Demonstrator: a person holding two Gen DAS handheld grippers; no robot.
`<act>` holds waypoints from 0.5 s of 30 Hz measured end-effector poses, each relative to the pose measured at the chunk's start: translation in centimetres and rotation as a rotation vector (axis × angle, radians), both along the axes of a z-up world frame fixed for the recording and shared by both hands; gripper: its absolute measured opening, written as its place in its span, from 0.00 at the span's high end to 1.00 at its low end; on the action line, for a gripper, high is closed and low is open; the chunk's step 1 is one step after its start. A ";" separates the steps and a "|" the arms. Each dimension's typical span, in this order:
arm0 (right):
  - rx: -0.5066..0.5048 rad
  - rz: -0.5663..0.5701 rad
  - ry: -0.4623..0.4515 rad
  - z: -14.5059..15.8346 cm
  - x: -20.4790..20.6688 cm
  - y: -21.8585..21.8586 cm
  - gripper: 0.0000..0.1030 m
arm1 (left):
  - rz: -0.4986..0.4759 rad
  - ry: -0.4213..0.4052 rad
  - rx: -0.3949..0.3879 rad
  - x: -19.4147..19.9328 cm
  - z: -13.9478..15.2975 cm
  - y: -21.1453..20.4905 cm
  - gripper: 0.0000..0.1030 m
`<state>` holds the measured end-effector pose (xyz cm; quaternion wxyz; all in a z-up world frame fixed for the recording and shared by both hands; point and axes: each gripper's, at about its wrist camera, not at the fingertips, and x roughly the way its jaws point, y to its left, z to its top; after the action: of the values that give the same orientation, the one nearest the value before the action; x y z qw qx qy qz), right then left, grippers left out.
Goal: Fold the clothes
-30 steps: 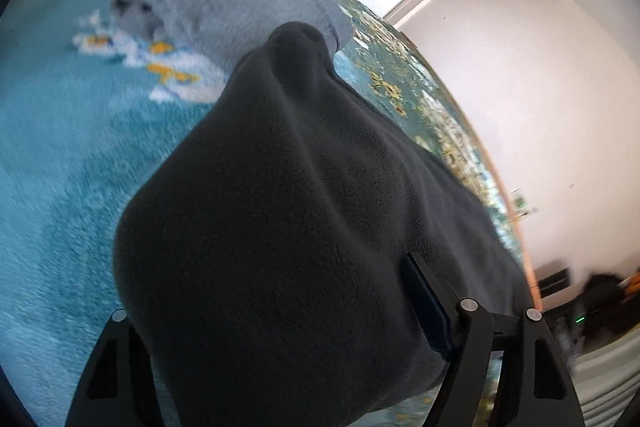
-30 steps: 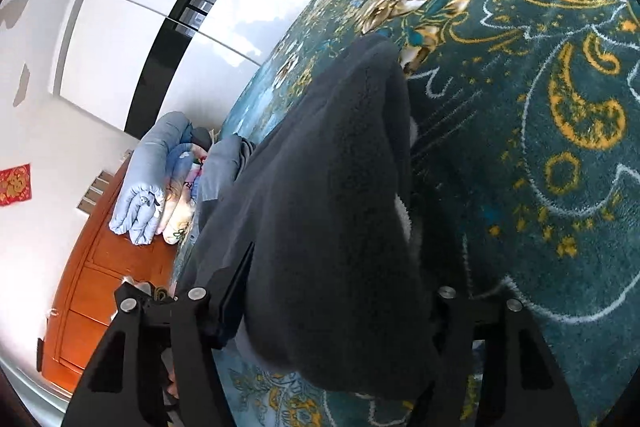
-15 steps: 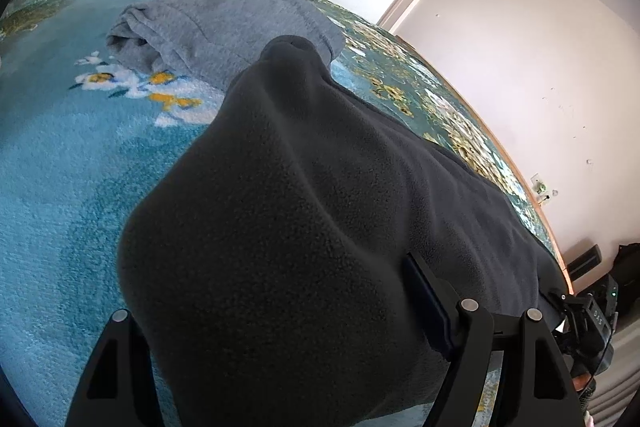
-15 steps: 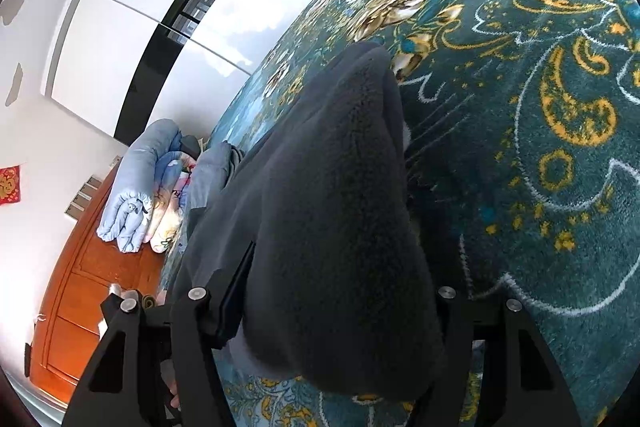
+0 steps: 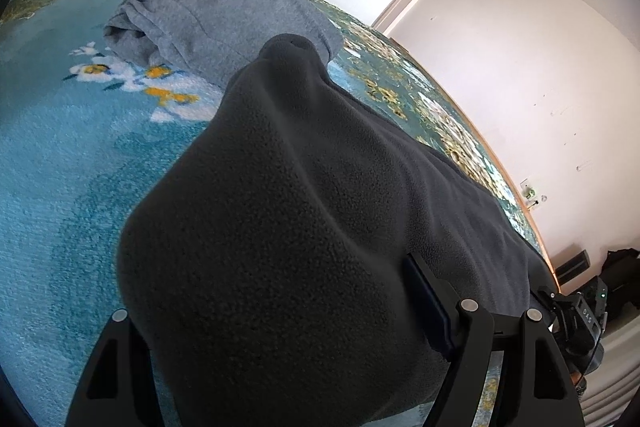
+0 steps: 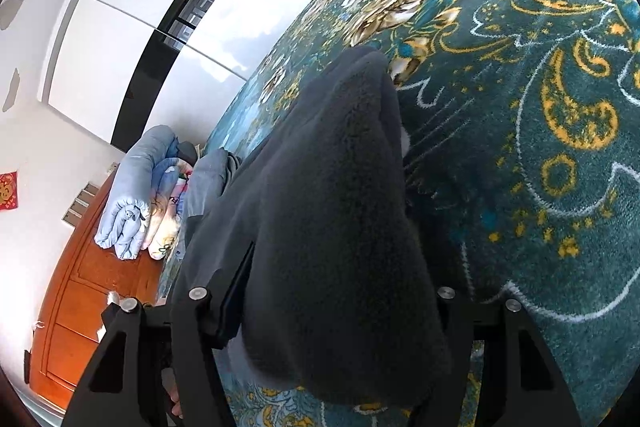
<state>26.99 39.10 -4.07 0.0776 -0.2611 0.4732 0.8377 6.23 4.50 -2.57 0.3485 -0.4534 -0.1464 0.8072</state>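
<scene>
**Dark fleece held at two points, both grippers engaged**

The thick charcoal-grey fleece garment (image 5: 304, 227) is lifted off the teal floral pile carpet (image 5: 60, 155), bunched between the fingers of both tools. The left gripper (image 5: 280, 327) is clenched on one gathered edge; the right gripper (image 6: 332, 311) grasps another, with cloth draping forward over its jaws. The span between them sags onto the carpet.

Handling judgement: soft, limp, moderately heavy for cloth, no stiffness. The napped surface looks grippy, so slip risk is low, but the bulk fills the jaws and may pull out unevenly. Best held at corners or along a hem, not mid-panel, so that the fold line stays straight.

Materials: fleece is matte with a pebbled pile and rounded folds. A lighter grey knit garment (image 5: 224, 23) lies rumpled on the carpet beyond. Folded pale blue and patterned quilts (image 6: 136, 195) lie at the carpet's far edge, beside an orange-brown wooden cabinet (image 6: 76, 299)
</scene>
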 end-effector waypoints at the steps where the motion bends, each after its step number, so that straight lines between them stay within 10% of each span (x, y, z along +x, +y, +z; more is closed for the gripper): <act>1: -0.014 -0.004 0.002 0.0 0.0 0.1 0.42 | 0.001 0.001 0.000 0.0 0.1 -0.1 0.27; 8: -0.090 0.008 0.026 1.7 0.1 0.3 0.56 | 0.021 -0.079 0.047 -0.3 1.6 -1.4 0.55; 15: -0.099 0.066 0.095 5.0 2.4 -1.4 0.58 | 0.023 -0.106 0.046 2.4 5.2 -4.3 0.58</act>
<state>29.36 37.72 0.92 0.0147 -0.2401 0.5083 0.8269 8.65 0.18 2.63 0.3413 -0.4857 -0.1883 0.7824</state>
